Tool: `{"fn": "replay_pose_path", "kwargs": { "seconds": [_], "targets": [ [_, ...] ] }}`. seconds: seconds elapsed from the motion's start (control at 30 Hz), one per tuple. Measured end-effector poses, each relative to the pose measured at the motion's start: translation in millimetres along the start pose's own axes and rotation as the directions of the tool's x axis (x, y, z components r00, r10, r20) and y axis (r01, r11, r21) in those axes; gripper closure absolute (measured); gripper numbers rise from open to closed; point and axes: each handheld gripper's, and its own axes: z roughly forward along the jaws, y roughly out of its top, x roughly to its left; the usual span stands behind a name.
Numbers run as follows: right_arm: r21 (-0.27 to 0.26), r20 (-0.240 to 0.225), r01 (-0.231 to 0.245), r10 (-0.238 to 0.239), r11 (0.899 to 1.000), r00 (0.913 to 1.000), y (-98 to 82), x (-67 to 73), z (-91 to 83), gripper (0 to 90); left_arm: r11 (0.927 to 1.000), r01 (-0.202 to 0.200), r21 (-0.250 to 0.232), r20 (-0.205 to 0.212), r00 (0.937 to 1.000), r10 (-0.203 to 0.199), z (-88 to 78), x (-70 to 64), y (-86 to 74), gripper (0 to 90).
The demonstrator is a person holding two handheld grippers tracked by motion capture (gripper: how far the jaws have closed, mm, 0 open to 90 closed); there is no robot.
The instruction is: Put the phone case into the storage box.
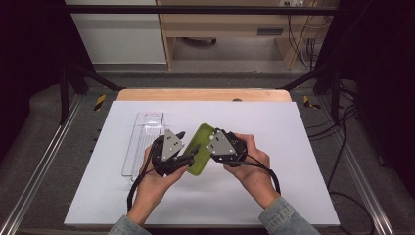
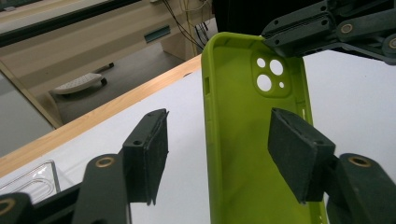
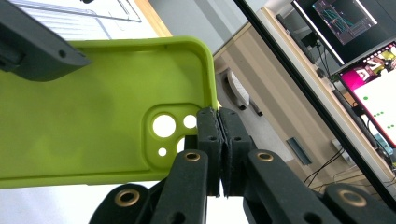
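Left to right on the white table (image 1: 293, 196): the clear case (image 1: 143, 142) lies flat at the left, untouched, just beside your left hand. Your left gripper (image 1: 180, 157) sits next, jaws apart, straddling the lower end of the green phone case (image 1: 199, 147). In the left gripper view (image 2: 219, 158) one side wall of the green phone case (image 2: 243, 154) stands between the pads; the right pad (image 2: 299, 154) sits inside the shell, close to or on its inner face, and the left pad (image 2: 152, 149) stands clear of the outer wall with a visible gap. No clamp there. The green phone case is off the table, tilted, between your two grippers, its open side facing the left gripper. Your right gripper (image 1: 215, 139) has the camera-cutout end: in the right gripper view (image 3: 218, 140) its jaws are pinched tight on the edge wall of the green phone case (image 3: 84, 116) just beside the lens holes. Right hand (image 1: 249, 161) holds the weight.
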Motion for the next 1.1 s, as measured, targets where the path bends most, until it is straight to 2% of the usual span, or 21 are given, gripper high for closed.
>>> {"fn": "replay_pose_path", "kwargs": {
  "seconds": [0.37,0.4,0.53,0.73,0.83,1.1],
  "targets": [
    [-0.005,0.004,0.016,-0.016,1.000,0.9999,2.3,3.5,-1.1,88.6,0.9995,0.006,0.030,0.005,1.0000,-0.006,3.4,-0.6,0.4,50.1],
    [-0.004,0.006,0.021,-0.021,1.000,0.9998,2.7,4.1,-1.5,88.6,0.9995,0.008,0.031,0.004,1.0000,-0.009,3.6,-0.2,0.4,53.2],
    [-0.008,0.013,0.030,-0.030,1.000,0.9995,3.3,5.2,-2.0,88.6,0.9983,0.014,0.057,0.002,0.9999,-0.014,5.7,1.6,1.7,57.8],
    [-0.012,0.017,0.054,-0.053,0.998,0.9984,5.7,8.8,-3.9,88.6,0.9967,-0.004,0.080,0.007,1.0000,0.003,9.6,2.1,5.9,63.8],
    [-0.016,0.022,0.065,-0.064,0.998,0.9977,7.1,10.4,-5.1,88.6,0.9946,0.003,0.104,0.018,0.9998,-0.005,10.0,2.1,5.9,66.2],
    [-0.016,0.033,0.081,-0.080,0.997,0.9962,7.9,12.3,-6.2,88.6,0.9923,0.023,0.122,0.033,0.9991,-0.027,9.5,3.7,6.6,71.5]
  ]
}}
